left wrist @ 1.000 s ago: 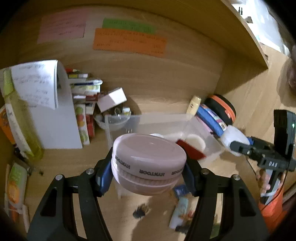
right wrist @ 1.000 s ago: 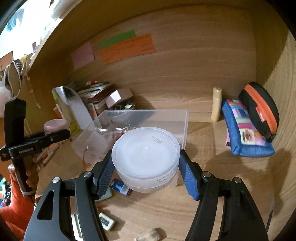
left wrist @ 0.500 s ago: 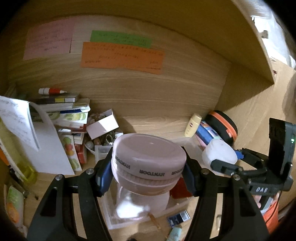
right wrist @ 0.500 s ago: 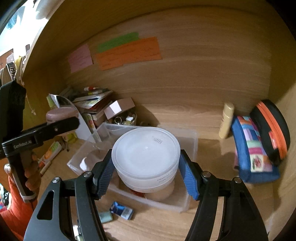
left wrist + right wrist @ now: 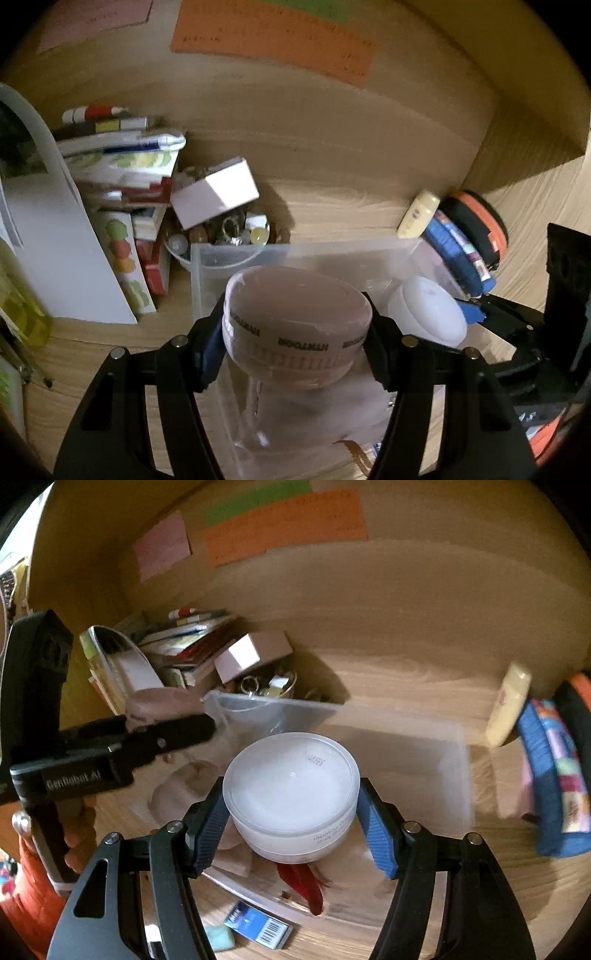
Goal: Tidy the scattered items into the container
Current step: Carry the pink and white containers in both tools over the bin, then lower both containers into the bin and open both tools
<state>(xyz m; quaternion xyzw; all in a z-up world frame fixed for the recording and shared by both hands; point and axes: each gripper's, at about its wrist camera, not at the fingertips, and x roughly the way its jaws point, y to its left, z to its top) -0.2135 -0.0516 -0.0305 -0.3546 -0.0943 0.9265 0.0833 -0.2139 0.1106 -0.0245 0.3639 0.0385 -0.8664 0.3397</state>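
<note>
My left gripper [image 5: 295, 332] is shut on a round pink jar [image 5: 295, 317] and holds it over the clear plastic container [image 5: 332, 251]. My right gripper [image 5: 291, 812] is shut on a round white frosted jar [image 5: 291, 790] and holds it over the same container [image 5: 424, 746]. The white jar [image 5: 428, 314] shows at the right in the left wrist view, and the pink jar [image 5: 159, 705] at the left in the right wrist view. A red item [image 5: 303, 882] lies in the container under the white jar.
A blue packet [image 5: 258, 926] and a pale green piece [image 5: 221, 938] lie on the wooden desk in front of the container. Behind it are stacked books [image 5: 122, 162], a white box [image 5: 214, 195], a bowl of trinkets [image 5: 236, 236], a cream tube [image 5: 417, 214] and pouches [image 5: 469, 240].
Both grippers have moved forward and down over the container with their jars. The container now sits directly beneath both jars.
</note>
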